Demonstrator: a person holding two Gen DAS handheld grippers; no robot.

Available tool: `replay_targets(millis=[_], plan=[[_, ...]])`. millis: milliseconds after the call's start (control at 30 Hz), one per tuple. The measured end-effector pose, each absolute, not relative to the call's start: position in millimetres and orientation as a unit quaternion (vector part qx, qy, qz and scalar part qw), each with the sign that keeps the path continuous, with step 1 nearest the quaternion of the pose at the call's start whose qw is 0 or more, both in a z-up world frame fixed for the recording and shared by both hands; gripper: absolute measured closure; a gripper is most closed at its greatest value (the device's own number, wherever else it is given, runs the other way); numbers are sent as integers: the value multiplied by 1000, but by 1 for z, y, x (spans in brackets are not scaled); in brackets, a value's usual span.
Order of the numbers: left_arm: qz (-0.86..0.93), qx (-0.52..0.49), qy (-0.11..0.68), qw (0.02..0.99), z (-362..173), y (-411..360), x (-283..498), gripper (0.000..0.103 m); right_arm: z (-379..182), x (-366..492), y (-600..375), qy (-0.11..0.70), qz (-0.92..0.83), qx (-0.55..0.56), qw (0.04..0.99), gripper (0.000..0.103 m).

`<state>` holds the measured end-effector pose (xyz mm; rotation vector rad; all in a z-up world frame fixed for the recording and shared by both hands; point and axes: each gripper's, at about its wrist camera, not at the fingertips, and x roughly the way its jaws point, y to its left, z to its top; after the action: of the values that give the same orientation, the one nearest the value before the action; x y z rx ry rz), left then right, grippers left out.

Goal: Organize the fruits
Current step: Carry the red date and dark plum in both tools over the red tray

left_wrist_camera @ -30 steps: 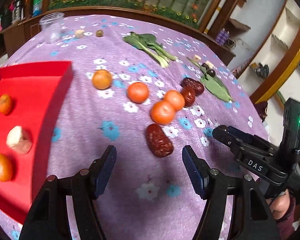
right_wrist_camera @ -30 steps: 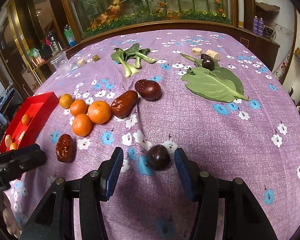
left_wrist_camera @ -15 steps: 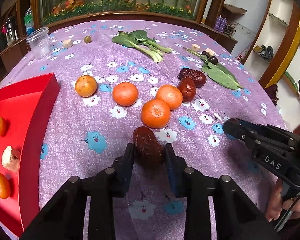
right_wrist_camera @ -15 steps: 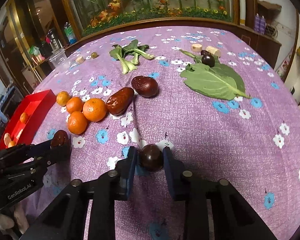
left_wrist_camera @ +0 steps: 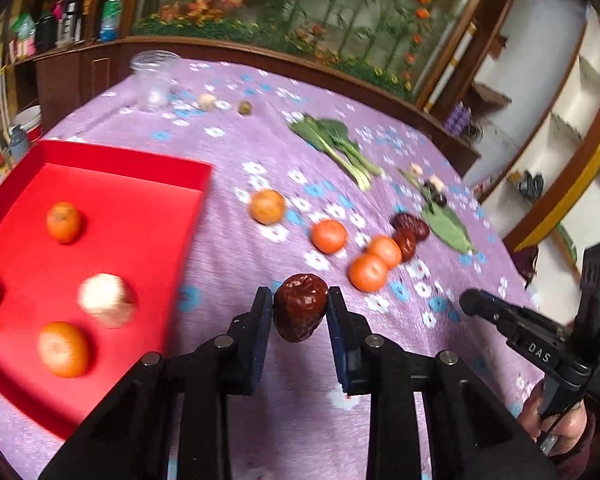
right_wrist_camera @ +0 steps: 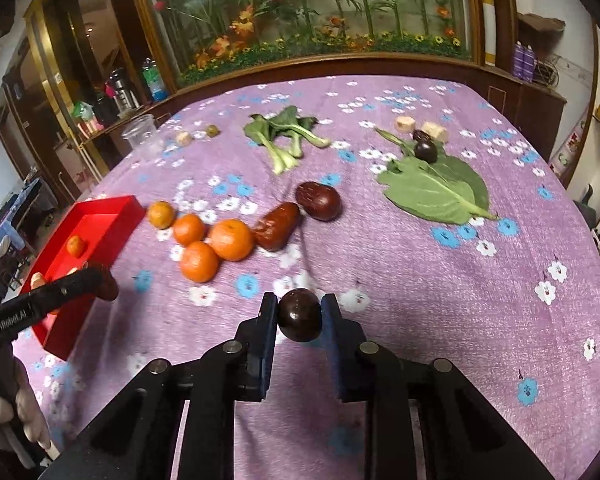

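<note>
My left gripper (left_wrist_camera: 300,303) is shut on a wrinkled red date (left_wrist_camera: 300,314), held a little above the purple flowered cloth, just right of the red tray (left_wrist_camera: 140,208). In the tray lie two small oranges (left_wrist_camera: 63,222) and a pale chunk (left_wrist_camera: 105,300). My right gripper (right_wrist_camera: 299,312) is shut on a dark round fruit (right_wrist_camera: 300,318), lifted off the cloth. On the cloth are several oranges (right_wrist_camera: 232,239) in a cluster, with two more red dates (right_wrist_camera: 277,226) touching them on the right.
Farther back lie bok choy (right_wrist_camera: 284,136), a large green leaf (right_wrist_camera: 436,188) with a dark fruit (right_wrist_camera: 425,150) at its far end, pale chunks (right_wrist_camera: 405,123) and a clear plastic cup (right_wrist_camera: 142,136). A wooden rim borders the table's far edge.
Both grippers went from open around their fruits to shut on them and rose. The left one has swung left with the date, nearer the red tray.
</note>
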<state>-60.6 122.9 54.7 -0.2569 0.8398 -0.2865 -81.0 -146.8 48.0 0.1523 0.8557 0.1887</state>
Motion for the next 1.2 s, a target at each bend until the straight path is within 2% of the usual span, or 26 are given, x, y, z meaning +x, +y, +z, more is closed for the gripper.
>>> replay_targets(millis=[233, 567, 1000, 1133, 1200], plan=[[-98, -175, 382, 902, 63, 185, -70, 77, 64, -83, -117, 418, 154, 113, 888, 79], [-2, -216, 370, 904, 54, 276, -81, 76, 75, -71, -8, 437, 271, 111, 851, 78], [34, -217, 375, 901, 39, 311, -87, 76, 60, -42, 96, 453, 304, 54, 837, 78], [31, -227, 374, 899, 38, 314, -87, 70, 53, -26, 109, 461, 300, 59, 833, 78], [31, -231, 370, 899, 39, 317, -88, 57, 50, -19, 113, 465, 298, 60, 831, 78]])
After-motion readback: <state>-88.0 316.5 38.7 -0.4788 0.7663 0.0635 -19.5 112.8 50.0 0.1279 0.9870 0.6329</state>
